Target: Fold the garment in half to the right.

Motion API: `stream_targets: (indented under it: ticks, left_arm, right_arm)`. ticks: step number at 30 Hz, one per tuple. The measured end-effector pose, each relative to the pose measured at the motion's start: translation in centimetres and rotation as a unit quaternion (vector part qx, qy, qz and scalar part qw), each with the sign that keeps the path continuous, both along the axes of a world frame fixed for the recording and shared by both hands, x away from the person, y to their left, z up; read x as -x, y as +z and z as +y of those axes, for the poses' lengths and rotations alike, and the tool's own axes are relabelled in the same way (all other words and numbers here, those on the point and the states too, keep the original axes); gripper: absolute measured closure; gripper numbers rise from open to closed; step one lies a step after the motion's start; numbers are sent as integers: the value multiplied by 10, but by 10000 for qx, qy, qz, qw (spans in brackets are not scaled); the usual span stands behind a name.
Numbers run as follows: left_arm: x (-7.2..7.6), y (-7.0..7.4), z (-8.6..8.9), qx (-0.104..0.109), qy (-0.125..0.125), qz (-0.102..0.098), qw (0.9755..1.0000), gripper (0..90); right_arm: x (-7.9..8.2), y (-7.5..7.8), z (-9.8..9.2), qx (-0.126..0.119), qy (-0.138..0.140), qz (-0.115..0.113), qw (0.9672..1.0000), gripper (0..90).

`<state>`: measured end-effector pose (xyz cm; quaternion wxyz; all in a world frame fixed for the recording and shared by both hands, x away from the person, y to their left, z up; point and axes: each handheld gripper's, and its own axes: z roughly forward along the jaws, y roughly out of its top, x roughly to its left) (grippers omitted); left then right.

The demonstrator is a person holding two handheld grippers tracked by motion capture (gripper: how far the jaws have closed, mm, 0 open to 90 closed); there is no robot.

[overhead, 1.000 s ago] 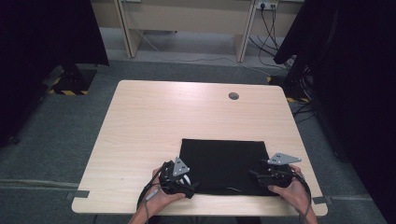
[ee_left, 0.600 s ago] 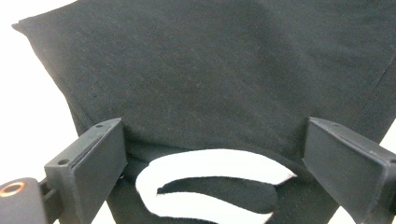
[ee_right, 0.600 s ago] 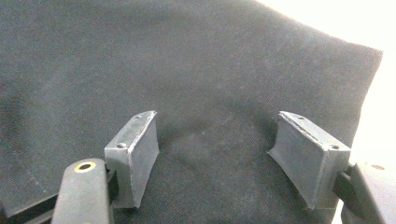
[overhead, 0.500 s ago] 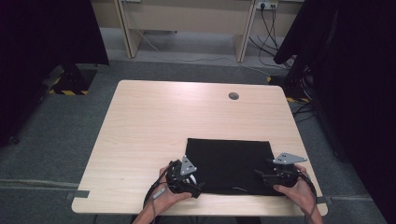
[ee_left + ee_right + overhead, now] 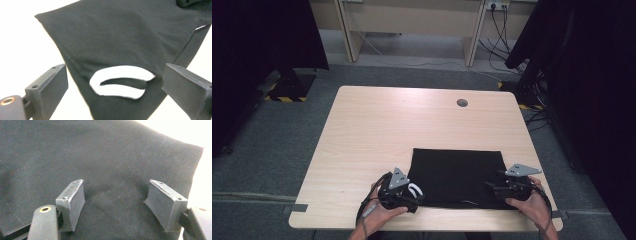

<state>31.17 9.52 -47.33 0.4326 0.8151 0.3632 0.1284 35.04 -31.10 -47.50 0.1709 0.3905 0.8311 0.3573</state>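
Two grippers are being held at the near corners of a black cloth (image 5: pixel 455 175) on the pale wooden table (image 5: pixel 382 130), high view: cloth shifted slightly rightward since earlier (repositioning, likely). Left gripper (image 5: pixel 115 92): jaws spread, straddling a white curved mark (image 5: pixel 121 81) on matte knit. Right gripper (image 5: pixel 116 205): jaws spread over flat fabric, nothing being pinched

Both tongs low and level, left tongs (image 5: pixel 412 192) and right tongs (image 5: pixel 493 187) jaws apart.
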Motion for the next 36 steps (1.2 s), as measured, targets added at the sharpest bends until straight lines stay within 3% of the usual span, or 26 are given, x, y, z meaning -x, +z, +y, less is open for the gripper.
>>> stream_targets:
  ticks: [9, 16, 20, 24, 29, 33, 36]
  left_arm:
    - [13, -4, 7, -18, 30, 106, 9999, 12]
    - [7, -11, -7, -467, -26, 218, 9987, 22]
    - [1, -10, -16, -612, -108, 115, 9980, 41]
    - [3, -8, -21, -546, -363, -14, 9978, 219]
    - [3, -8, -20, -399, -630, -134, 9971, 557]
    - [5, -8, -24, -390, -701, -184, 9966, 690]
    - [6, -8, -26, -399, -695, -166, 9966, 727]
  right_arm:
    - [0, 0, 1, 32, -3, -11, 10000, 308]
    - [0, 0, 1, 14, -16, -15, 10000, 307]
    - [1, -1, 1, 0, -32, -25, 10000, 307]
    - [0, 0, 1, 9, -26, -27, 10000, 306]
    - [1, -1, 1, -6, -25, -31, 10000, 307]
    - [0, -1, 0, -3, -12, -22, 10000, 307]
    - [0, 0, -1, 2, 2, -24, 10000, 308]
